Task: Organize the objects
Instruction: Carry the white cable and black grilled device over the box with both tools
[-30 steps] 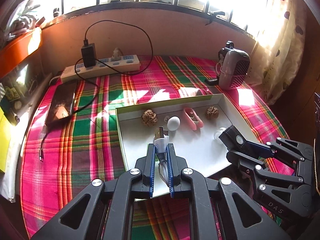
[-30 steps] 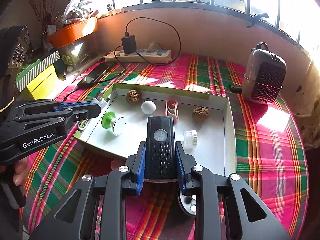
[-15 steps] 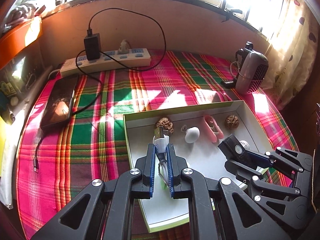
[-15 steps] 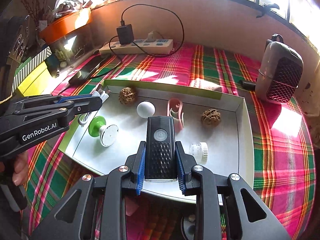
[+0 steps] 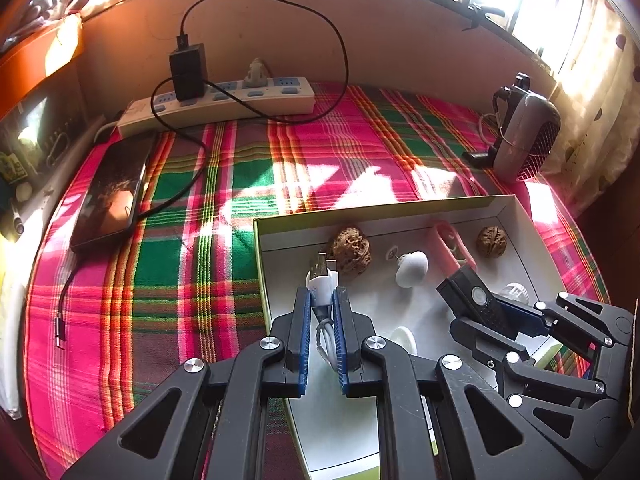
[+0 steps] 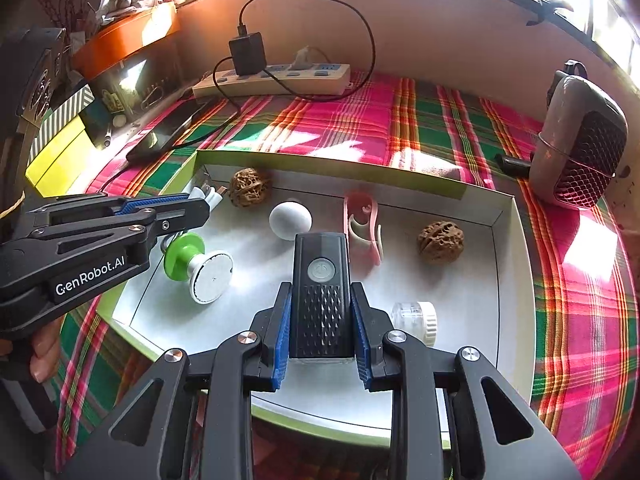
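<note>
Your left gripper (image 5: 321, 296) is pinching a white USB cable (image 5: 322, 280): metal plug sticks out past the fingertips, cord loops back betw. the blue pads, and it hangs over the near-left part of the white tray (image 5: 508, 204). Your right gripper (image 6: 320, 320) is clamped on a black bike light (image 6: 320, 280), a slim rectangular body w/ a round grey power button near its far end and a textured grille lower down; it's over the tray's near-middle, pointing down at an angle. In the tray: two brown wrinkled walnuts, one far-left (image 6: 249, 186) and one to the right (image 6: 440, 240); a white egg-shaped piece (image 6: 290, 220) betw. them; a pink clip (image 6: 362, 224) just right of the egg; a green-and-white knob (image 6: 196, 266) lying on its side at left; a small clear cap (image 6: 414, 318) just beside the right pad. Tray sits on a pink/green plaid cloth (image 5: 180, 240). Behind it, a power strip (image 5: 224, 104) w/ a black charger (image 5: 187, 70) plugged in, a dark phone (image 5: 110, 196) at left, and a small grey heater (image 6: 580, 140) far right.
</note>
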`<action>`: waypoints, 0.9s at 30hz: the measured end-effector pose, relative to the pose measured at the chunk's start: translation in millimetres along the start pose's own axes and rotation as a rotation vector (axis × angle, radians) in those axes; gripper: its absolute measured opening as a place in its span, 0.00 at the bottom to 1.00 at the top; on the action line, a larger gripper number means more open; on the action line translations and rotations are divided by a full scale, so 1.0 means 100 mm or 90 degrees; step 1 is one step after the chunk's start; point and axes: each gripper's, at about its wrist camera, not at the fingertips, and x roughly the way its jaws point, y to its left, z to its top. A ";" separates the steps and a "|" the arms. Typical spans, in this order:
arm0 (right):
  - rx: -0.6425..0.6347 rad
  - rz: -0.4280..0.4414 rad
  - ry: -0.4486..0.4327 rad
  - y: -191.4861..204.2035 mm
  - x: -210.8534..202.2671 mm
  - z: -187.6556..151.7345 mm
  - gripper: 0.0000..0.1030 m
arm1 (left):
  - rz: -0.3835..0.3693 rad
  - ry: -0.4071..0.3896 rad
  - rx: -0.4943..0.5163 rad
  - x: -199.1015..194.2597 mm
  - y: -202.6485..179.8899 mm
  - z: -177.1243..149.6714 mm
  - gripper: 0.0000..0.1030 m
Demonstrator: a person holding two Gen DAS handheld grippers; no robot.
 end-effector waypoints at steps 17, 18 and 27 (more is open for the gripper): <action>-0.005 -0.009 0.004 0.01 0.11 0.02 0.27 | 0.011 0.002 0.010 0.07 -0.03 0.03 0.10; -0.007 -0.009 0.003 0.01 0.11 0.02 0.27 | 0.012 0.002 0.010 0.07 -0.03 0.02 0.10; -0.008 -0.010 0.002 0.02 0.11 0.02 0.27 | 0.016 0.003 0.013 0.08 -0.03 0.03 0.10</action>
